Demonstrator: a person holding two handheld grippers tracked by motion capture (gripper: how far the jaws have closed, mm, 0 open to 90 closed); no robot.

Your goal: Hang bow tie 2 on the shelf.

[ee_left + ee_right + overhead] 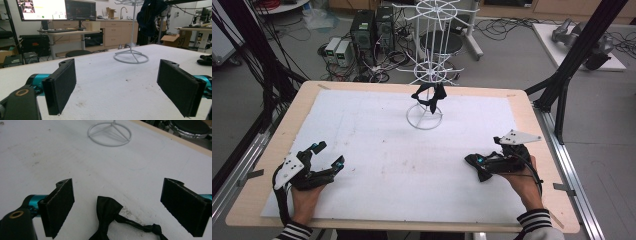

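Note:
A white wire rack stands at the far middle of the table, and a black bow tie hangs low on it. The rack's ring base lies ahead in the left gripper view, with dark cloth hanging above it. A second black bow tie lies flat on the white mat. My right gripper is open, its jaws wide on either side of this bow tie without touching it. At the near left my left gripper is open with nothing between its jaws.
The white mat covers a wooden table. Computer towers and cables lie on the floor behind. Black frame posts rise at the right. A desk with monitors stands beyond the table's far edge.

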